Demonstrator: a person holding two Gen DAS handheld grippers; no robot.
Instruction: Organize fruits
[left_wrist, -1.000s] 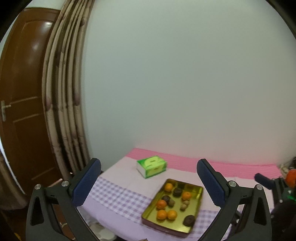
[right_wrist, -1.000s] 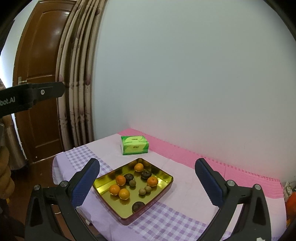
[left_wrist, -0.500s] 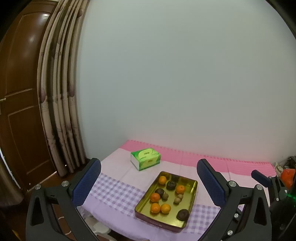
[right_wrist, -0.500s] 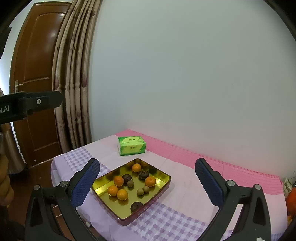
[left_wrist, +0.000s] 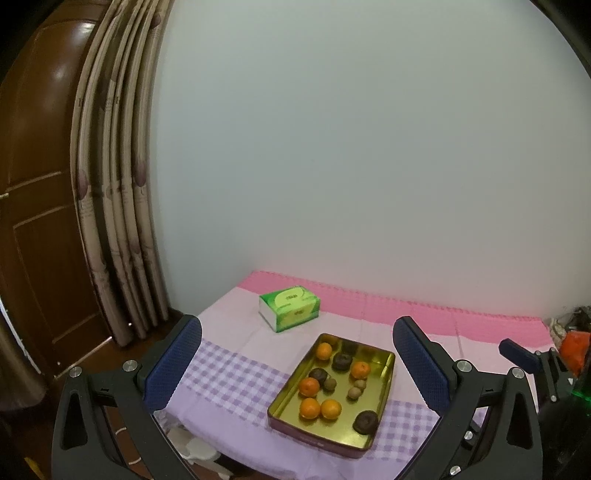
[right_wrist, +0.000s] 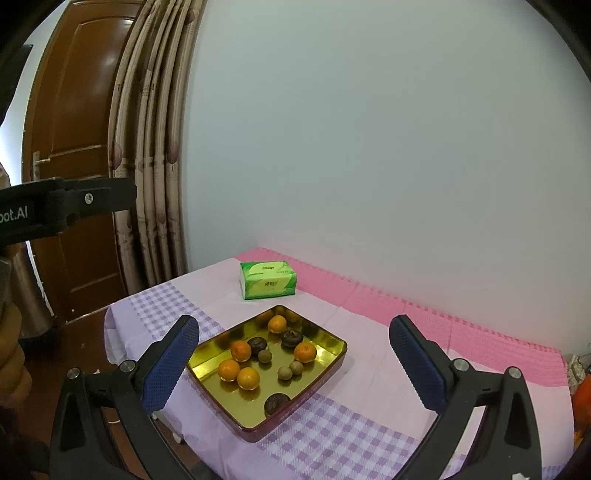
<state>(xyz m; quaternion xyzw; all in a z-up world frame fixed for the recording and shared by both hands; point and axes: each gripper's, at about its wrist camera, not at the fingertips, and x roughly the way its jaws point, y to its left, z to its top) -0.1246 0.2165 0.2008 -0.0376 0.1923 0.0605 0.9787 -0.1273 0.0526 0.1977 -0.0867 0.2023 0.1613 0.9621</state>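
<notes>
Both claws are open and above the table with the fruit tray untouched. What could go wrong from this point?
The tray sits near the table's front edge, so a hard push from the right claw could slide it off. The small brown fruits touch each other, so closing on one may knock the other. The left claw aims at the same tray, so the two claws might collide over it.

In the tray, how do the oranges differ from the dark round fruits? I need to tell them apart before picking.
The oranges are bright orange and smooth; the dark fruits are brown-black and dull. There are five oranges against three dark fruits. Three oranges cluster at the tray's near-left part, while one dark fruit sits alone at the near edge. Both kinds are round, similar in size, and lie loose on the tray floor.
</notes>
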